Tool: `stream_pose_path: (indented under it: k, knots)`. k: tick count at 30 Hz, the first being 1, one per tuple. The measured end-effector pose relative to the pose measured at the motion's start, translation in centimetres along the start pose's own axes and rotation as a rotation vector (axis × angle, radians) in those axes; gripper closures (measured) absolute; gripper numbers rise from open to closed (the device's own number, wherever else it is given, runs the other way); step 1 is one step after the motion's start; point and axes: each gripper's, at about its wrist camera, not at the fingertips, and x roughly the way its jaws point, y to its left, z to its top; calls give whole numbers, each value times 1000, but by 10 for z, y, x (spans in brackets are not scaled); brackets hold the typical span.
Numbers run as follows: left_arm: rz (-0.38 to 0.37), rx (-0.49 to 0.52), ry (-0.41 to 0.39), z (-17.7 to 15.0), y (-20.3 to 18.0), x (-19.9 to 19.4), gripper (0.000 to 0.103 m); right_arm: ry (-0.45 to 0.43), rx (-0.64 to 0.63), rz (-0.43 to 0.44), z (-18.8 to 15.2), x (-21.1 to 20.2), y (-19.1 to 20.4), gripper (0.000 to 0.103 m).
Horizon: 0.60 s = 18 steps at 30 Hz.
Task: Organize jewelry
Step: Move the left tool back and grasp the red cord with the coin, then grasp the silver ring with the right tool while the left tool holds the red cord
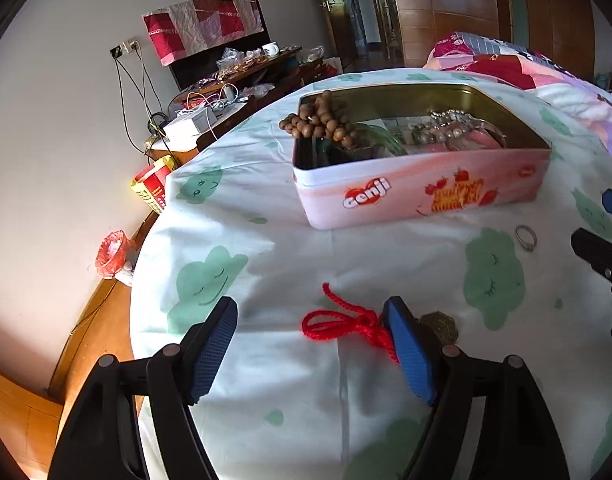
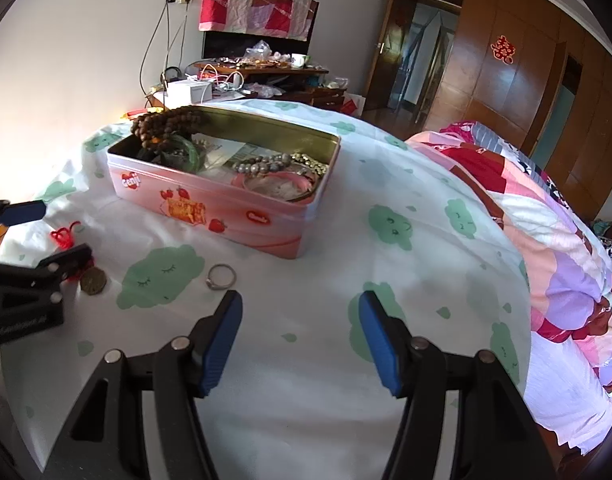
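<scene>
Red cord (image 1: 345, 322) lying on bed sheet (image 1: 266, 220) between wide left tool (image 1: 309, 344); right tool (image 2: 300, 340) gaping, empty; pad risking snagging sheet, dragging coin (image 1: 441, 324).

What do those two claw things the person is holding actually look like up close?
Both look alike. The left gripper and the right gripper have matte black plastic arms with round silver pivot pins, ending in two flat fingers faced with ribbed blue pads. No cables or sleeves show.
</scene>
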Motion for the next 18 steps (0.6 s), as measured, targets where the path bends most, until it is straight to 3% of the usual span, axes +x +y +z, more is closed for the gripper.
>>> stream_pose_path:
  k: [8, 14, 15, 17, 18]
  knots:
    - [-38, -16, -25, -9, 4, -25, 27, 1, 0, 7, 2, 0, 2, 40]
    - [-35, -14, -6, -16, 1, -14, 29, 1, -29, 23, 1, 0, 12, 40]
    - [-34, -12, -6, -15, 0, -14, 33, -1, -34, 23, 0, -1, 13, 40]
    - [-43, 11, -13, -12, -4, -16, 84, -1, -30, 31, 1, -1, 11, 40]
    - [-48, 21, -13, -10, -5, -17, 98, -1, -23, 38, 1, -1, 10, 40]
